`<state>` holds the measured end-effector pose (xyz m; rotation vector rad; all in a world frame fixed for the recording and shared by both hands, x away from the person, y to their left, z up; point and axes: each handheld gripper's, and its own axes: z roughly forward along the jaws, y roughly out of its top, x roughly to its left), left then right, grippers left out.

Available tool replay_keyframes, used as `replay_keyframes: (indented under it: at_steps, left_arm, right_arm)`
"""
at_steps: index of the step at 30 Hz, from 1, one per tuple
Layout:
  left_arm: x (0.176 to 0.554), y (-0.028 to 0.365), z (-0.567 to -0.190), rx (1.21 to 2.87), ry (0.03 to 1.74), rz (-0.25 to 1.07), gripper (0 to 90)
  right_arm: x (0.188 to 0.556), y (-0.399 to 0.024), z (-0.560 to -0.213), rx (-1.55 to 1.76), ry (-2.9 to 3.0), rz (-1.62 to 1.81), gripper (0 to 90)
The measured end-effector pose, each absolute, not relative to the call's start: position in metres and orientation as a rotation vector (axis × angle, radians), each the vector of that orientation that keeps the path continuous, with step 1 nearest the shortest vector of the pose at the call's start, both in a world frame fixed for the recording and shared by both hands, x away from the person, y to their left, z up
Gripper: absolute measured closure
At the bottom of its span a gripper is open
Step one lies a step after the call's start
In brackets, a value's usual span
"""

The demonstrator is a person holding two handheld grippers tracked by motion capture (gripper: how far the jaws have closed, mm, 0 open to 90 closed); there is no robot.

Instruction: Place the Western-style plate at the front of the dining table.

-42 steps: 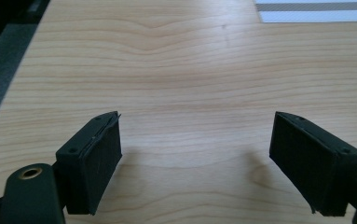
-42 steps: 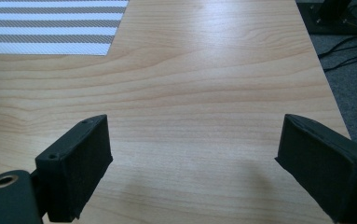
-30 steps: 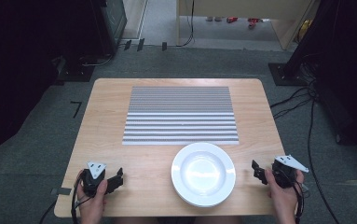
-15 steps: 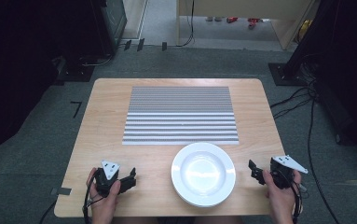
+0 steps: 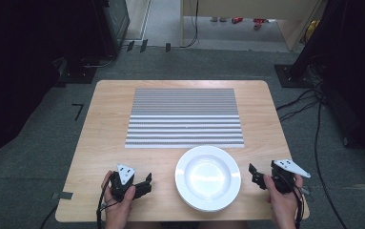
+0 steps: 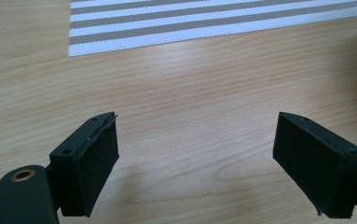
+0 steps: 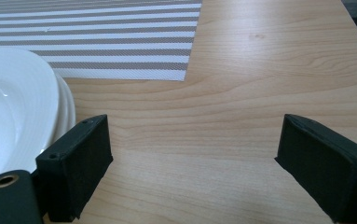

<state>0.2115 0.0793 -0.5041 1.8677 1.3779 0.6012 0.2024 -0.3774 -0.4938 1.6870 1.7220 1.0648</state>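
A stack of white plates (image 5: pixel 208 177) sits near the front edge of the wooden table (image 5: pixel 108 119), overlapping the front edge of a grey-and-white striped placemat (image 5: pixel 185 117). My left gripper (image 5: pixel 144 183) is held low to the left of the plates, jaws wide open with bare wood between them (image 6: pixel 197 149). My right gripper (image 5: pixel 256 174) is just right of the plates, also open and empty (image 7: pixel 192 154). In the right gripper view the plate rim (image 7: pixel 22 107) lies beside the left jaw. The placemat (image 6: pixel 204 21) lies ahead in the left gripper view.
Dark equipment and cables (image 5: pixel 313 109) stand on the grey carpet around the table. A black floor mark (image 5: pixel 77 111) lies left of the table. Bare wood stretches along both sides of the placemat.
My left gripper has moved rightward toward the plates. My right gripper has edged slightly left toward the plates. Both stay open.
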Motion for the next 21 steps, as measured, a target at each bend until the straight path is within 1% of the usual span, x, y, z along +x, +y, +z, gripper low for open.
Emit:
replay_keyframes:
  at_steps: [14, 21]
  left_arm:
    - [0.215, 0.052, -0.507, 1.883, 1.329, 0.56, 14.4]
    - [0.218, 0.037, -0.501, 1.867, 1.3, 0.524, 14.4]
  right_arm:
    - [0.203, -0.363, -0.491, 1.676, 1.744, 1.142, 9.9]
    - [0.203, -0.355, -0.485, 1.657, 1.757, 1.169, 9.9]
